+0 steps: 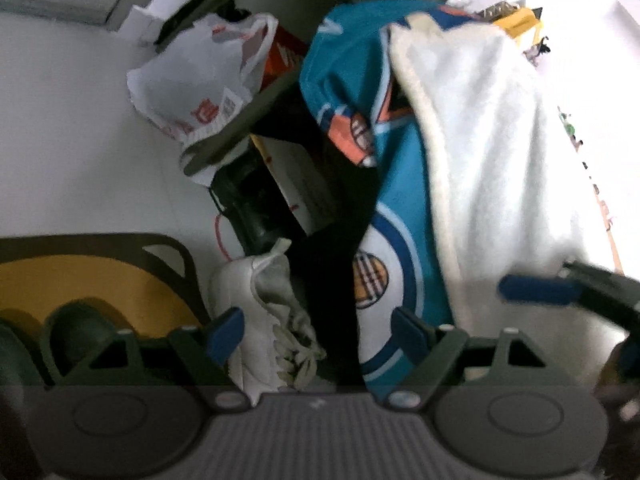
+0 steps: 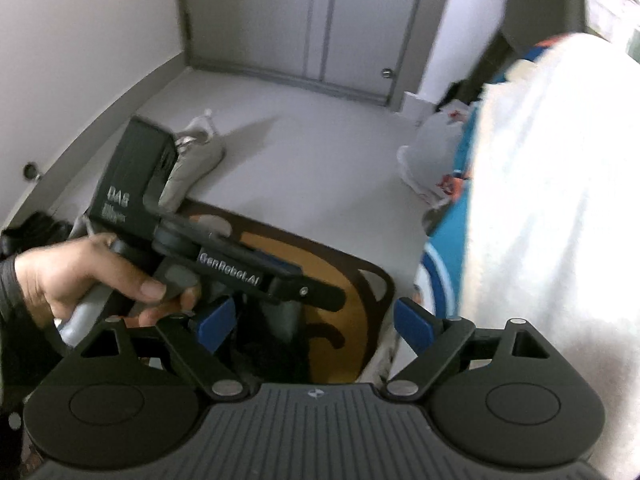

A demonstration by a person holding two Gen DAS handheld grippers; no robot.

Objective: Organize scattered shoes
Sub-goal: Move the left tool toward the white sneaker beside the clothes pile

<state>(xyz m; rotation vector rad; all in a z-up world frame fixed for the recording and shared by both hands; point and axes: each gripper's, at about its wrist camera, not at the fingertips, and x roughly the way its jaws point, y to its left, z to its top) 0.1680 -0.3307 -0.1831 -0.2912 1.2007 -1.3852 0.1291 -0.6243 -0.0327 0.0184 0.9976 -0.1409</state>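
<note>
Pale grey flooring (image 2: 304,136) ran back to a closed cabinet (image 2: 320,20) with a small round knob, and white walls closed in the corner. On the floor lay a mat (image 2: 360,280) with a dark brown border and a mustard-yellow middle. Hanging cloth filled the right side of both views — a teal printed fabric (image 1: 348,64) and, in front of it, a cream towel (image 1: 480,140). A crumpled white plastic bag with red lettering (image 1: 200,80) sat on a shelf edge beyond, with a box and dark clutter below it.

The left gripper (image 1: 318,330) had its blue-padded jaws well apart, gripping nothing. A white sneaker (image 1: 272,320) stood between them at the mat's edge, laces toward the camera; its side looked very near the left pad, though the blur made contact hard to judge. Dark green slippers (image 1: 76,336) rested on the yellow part of the mat, left of the sneaker.

The right gripper (image 2: 310,326) was likewise spread wide and empty, pointing down over the mat. Seen from it, a bare hand (image 2: 92,276) held the left gripper's handle, its body crossing above the mat. A second pale shoe (image 2: 196,156) lay on the bare floor behind that gripper's body — well apart from the sneaker, partly hidden.
</note>
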